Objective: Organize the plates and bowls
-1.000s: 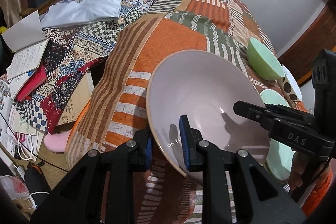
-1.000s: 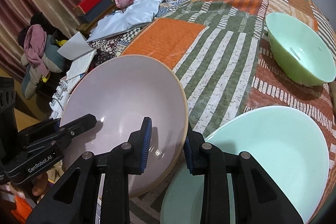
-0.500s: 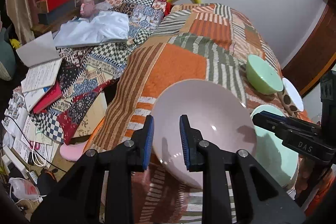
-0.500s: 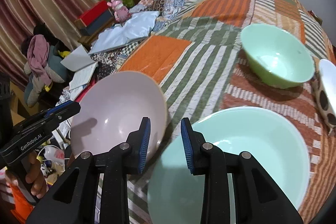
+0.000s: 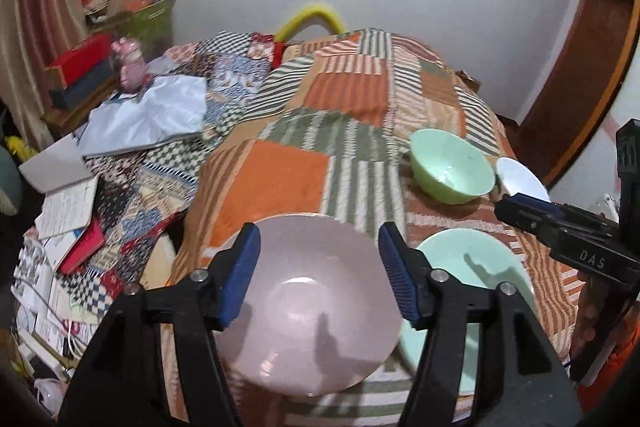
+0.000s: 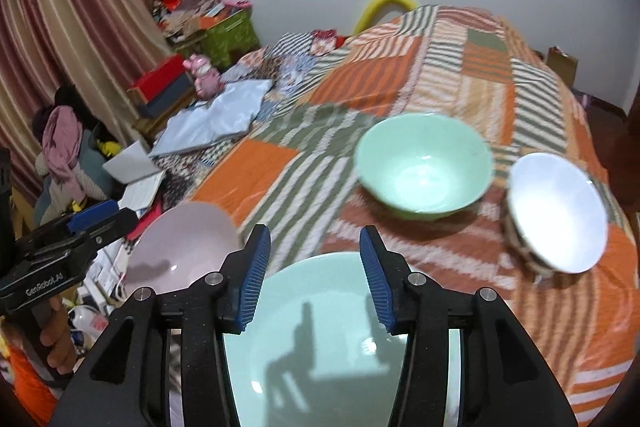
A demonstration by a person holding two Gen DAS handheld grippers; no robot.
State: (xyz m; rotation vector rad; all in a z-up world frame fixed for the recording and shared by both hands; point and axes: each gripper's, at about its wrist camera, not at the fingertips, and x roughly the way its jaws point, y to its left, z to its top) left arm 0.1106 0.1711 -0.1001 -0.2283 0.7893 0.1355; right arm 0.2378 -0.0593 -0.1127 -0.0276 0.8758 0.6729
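A pale pink bowl (image 5: pixel 316 307) rests on the patchwork quilt near its front edge, beside a light green plate (image 5: pixel 472 279). My left gripper (image 5: pixel 318 263) hovers above the pink bowl. Its jaws are opening and the blue pads touch nothing. My right gripper (image 6: pixel 314 267) hangs over the green plate (image 6: pixel 332 339), jaws also opening, with nothing pressed between them. The pink bowl (image 6: pixel 180 247) lies to its left. Farther back stand a green bowl (image 6: pixel 424 163) and a tilted white bowl (image 6: pixel 560 211) with a patterned outside.
The quilt (image 5: pixel 288 179) covers a bed that drops off at the left to books and papers (image 5: pixel 68 211) on the floor. A folded blue sheet (image 5: pixel 148 115) lies at the back left. A curtain (image 6: pixel 60 27) and boxes line the left wall.
Both grippers have let go of the pink bowl's rim, lifted up and back, and opened. The pink bowl now sits on the quilt beside the green plate.
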